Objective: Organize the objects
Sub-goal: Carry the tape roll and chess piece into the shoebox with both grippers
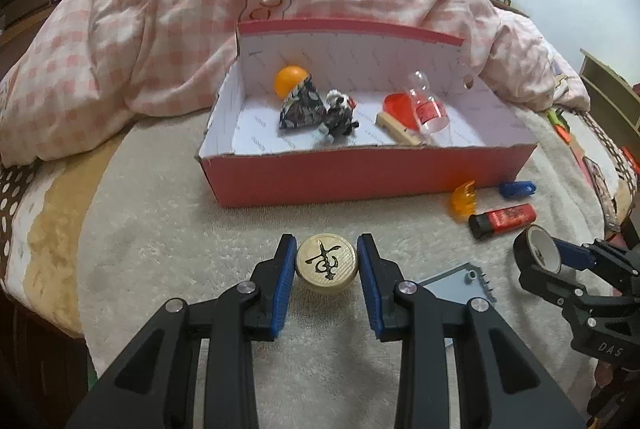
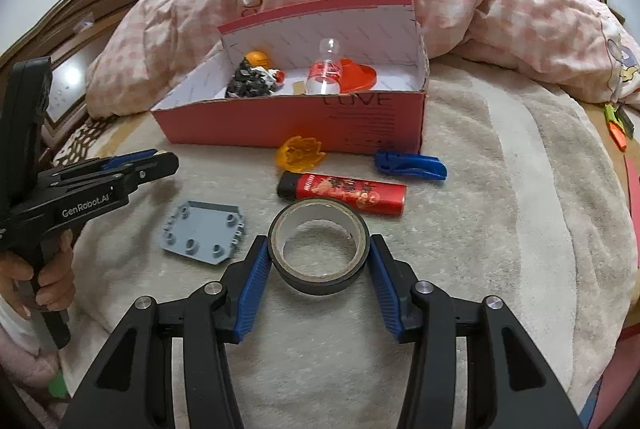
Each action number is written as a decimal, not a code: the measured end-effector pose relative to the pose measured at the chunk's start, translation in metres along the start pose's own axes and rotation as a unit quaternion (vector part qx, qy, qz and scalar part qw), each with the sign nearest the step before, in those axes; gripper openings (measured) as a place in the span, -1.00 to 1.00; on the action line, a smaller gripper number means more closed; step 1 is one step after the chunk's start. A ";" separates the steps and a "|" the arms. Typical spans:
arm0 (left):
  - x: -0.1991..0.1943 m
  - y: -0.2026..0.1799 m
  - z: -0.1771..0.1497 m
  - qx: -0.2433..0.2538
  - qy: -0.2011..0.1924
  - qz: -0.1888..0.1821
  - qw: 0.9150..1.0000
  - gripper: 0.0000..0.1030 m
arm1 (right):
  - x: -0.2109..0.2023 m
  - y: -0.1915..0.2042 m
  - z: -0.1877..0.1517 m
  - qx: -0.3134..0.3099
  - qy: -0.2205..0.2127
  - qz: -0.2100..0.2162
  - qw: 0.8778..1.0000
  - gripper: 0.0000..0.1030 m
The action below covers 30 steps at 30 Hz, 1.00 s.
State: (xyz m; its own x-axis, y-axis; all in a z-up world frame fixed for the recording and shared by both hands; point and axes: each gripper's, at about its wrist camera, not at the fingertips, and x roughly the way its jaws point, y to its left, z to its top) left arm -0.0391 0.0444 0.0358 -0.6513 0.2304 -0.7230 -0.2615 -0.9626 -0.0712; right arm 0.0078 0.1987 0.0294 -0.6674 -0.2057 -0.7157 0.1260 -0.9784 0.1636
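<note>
We are sorting clutter on the bed [image 2: 520, 229] into the red box [image 1: 360, 169], which is already holding a ball, pouch, bottle and more. A lighter [image 2: 344, 192], clip [image 2: 412, 164] and grey plate [image 2: 202, 232] are still waiting outside. Our right gripper [image 2: 318, 259] is clasping the black tape roll [image 2: 318, 281]; our left gripper [image 1: 326, 263] is pinching the round golden token [image 1: 326, 263], just short of the box.

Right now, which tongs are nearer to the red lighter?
The right. The right tongs grip a tape roll directly in front of the red lighter. The left tongs, closed on a round game piece, sit farther away, beyond the grey plate.
</note>
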 end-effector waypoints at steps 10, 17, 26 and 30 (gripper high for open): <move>-0.007 0.002 0.010 -0.007 -0.008 0.002 1.000 -0.41 | -0.014 0.016 0.012 -0.026 -0.024 0.023 0.999 -0.03; -0.009 -0.002 0.017 -0.006 -0.013 0.002 1.000 -0.40 | -0.011 0.018 0.023 -0.027 -0.033 0.031 0.999 -0.03; -0.015 -0.011 0.032 0.003 -0.034 -0.007 0.999 -0.40 | -0.012 0.016 0.040 -0.027 -0.050 0.028 0.998 -0.03; -0.016 -0.015 0.042 0.006 -0.046 -0.012 0.999 -0.40 | -0.012 0.015 0.049 -0.024 -0.058 0.021 0.998 -0.03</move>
State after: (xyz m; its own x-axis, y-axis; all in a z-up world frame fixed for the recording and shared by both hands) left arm -0.0545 0.0611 0.0771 -0.7075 0.2657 -0.6549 -0.2857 -0.9551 -0.0789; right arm -0.0182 0.1874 0.0739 -0.7404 -0.2456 -0.6257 0.1888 -0.9694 0.1572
